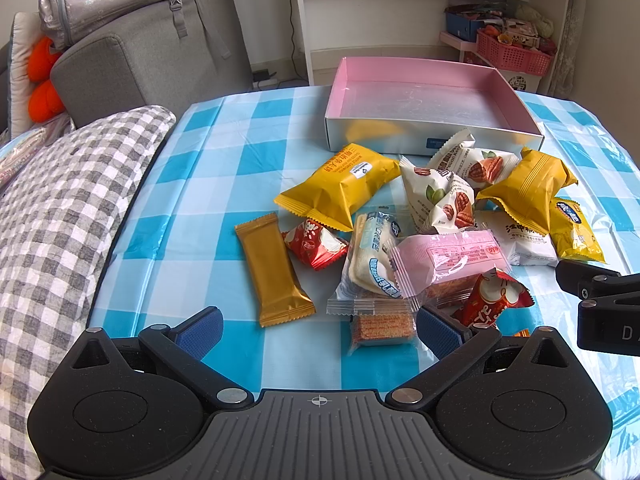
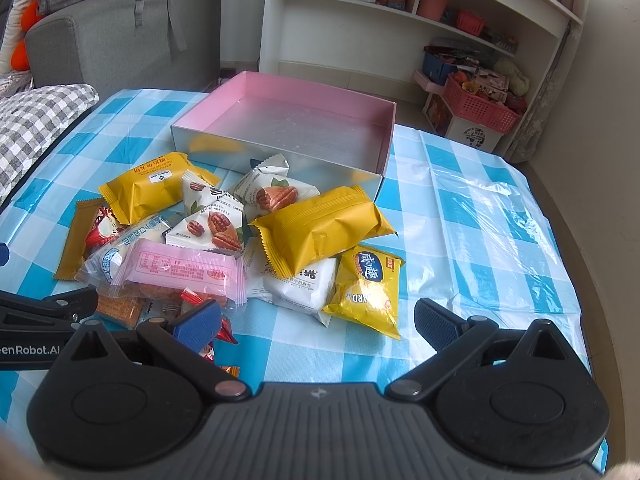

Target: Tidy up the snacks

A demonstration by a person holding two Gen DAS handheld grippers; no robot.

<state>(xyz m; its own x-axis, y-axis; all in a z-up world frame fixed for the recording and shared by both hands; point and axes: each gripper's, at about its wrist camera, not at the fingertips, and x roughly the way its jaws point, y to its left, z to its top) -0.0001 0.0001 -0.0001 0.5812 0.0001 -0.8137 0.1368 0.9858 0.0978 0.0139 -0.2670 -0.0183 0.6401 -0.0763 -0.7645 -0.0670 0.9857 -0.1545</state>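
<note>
A heap of wrapped snacks lies on the blue-checked tablecloth [image 1: 224, 184] in front of an empty box with a pink inside [image 1: 420, 96] [image 2: 296, 128]. In the heap are a gold bar [image 1: 272, 268], yellow packs [image 1: 340, 186] [image 2: 320, 228], white pecan packs [image 2: 212, 228], a pink pack [image 1: 448, 260] [image 2: 180, 270] and a small yellow cracker pack [image 2: 368, 290]. My left gripper [image 1: 318, 330] is open low over the near edge of the heap, a clear-wrapped orange wafer [image 1: 380, 326] between its fingers. My right gripper [image 2: 318, 322] is open, just short of the cracker pack.
A grey checked cushion [image 1: 60, 208] borders the table's left edge, with a grey sofa [image 1: 132, 52] behind it. A white shelf unit [image 2: 400, 20] and pink baskets [image 2: 476, 106] stand beyond the table. Bare tablecloth stretches to the right of the heap [image 2: 480, 216].
</note>
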